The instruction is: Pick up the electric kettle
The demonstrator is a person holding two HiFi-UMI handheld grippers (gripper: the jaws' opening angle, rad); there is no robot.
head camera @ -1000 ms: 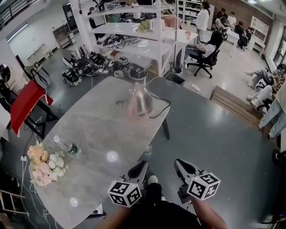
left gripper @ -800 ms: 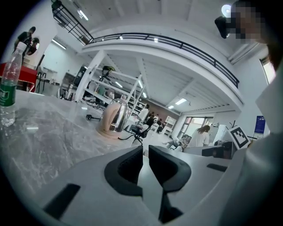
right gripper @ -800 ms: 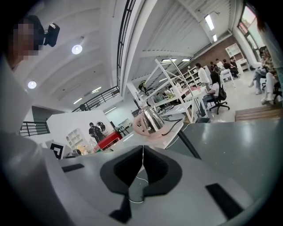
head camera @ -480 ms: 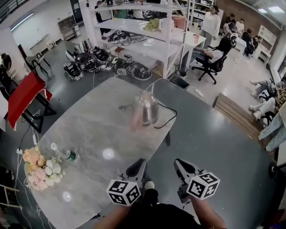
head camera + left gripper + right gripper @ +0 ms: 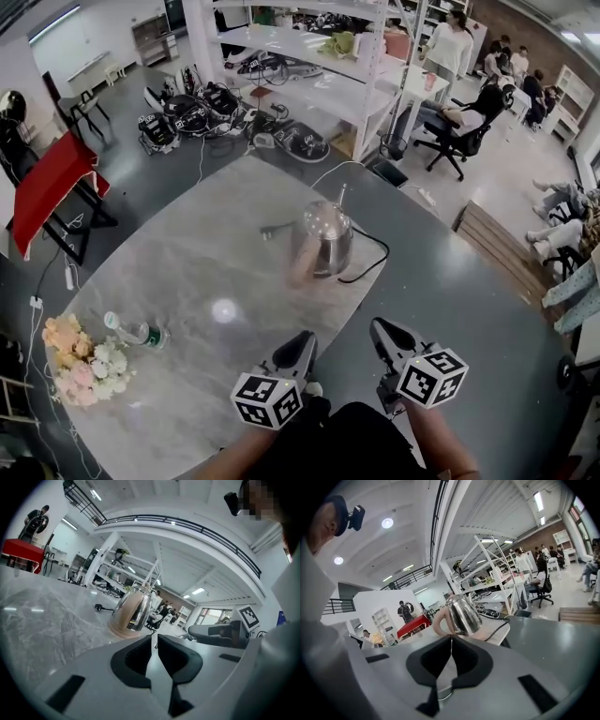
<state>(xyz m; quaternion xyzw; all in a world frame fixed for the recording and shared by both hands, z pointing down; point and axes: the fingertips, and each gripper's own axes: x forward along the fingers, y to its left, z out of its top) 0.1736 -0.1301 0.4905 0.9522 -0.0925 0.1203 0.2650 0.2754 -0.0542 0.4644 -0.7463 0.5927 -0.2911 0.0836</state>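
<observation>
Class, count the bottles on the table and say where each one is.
1. The bottle is near the table's left edge, right beside the flowers. None seems hidden.

I read the electric kettle point(image 5: 323, 239) as mirror steel with a pale pink handle and base; its cord point(image 5: 383, 251) is black. Table point(image 5: 178, 272): grey, marble-veined. Left gripper point(image 5: 305, 342) and right gripper point(image 5: 377, 330) cubes: black-and-white square markers. Cloth point(image 5: 47, 183): red.

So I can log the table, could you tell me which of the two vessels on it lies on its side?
The water bottle, flat beside the flowers; the kettle stands upright.
</observation>
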